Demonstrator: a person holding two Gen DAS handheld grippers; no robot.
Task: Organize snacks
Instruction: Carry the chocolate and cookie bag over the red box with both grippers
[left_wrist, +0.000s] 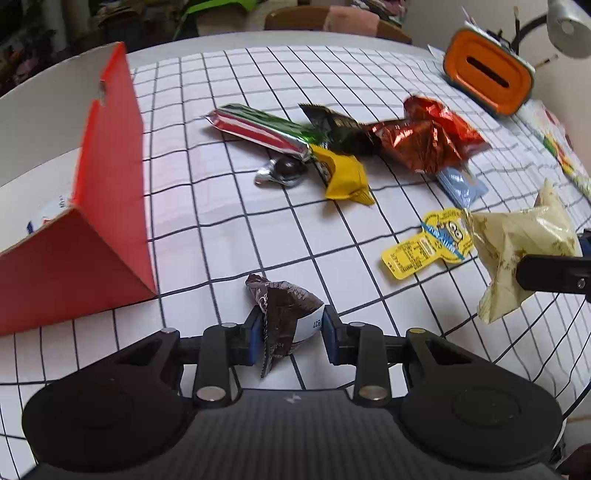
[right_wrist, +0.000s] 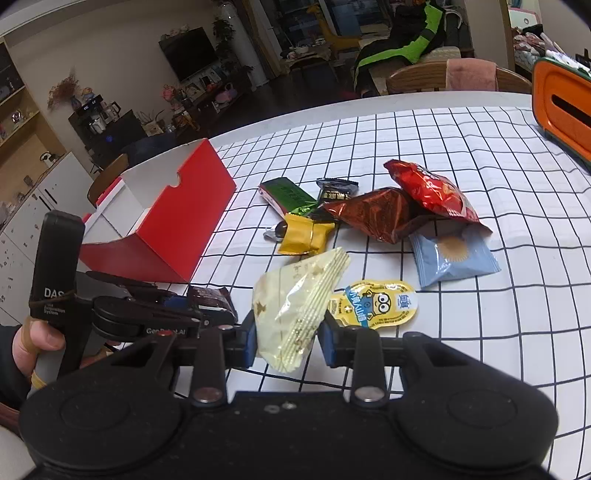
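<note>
Now | left claw (left_wrist: 288, 330) pinching brown wrapper (left_wrist: 284, 317) | right claw (right_wrist: 286, 338) clamping cream packet (right_wrist: 295, 306) | roughly eight snacks loose

A white table (right_wrist: 369, 101) under a black-grid cloth (right_wrist: 461, 155) fronts a lived-in room, a wooden chair (right_wrist: 417, 79) draped with a pink towel (right_wrist: 471, 74) at its far edge ahead of the gripper. Beyond, up and to the left, a dark TV (right_wrist: 188, 53) hangs on a pale wall (right_wrist: 110, 40) above a cluttered low cabinet (right_wrist: 110, 125). At far left stand wooden shelves (right_wrist: 14, 122).
</note>
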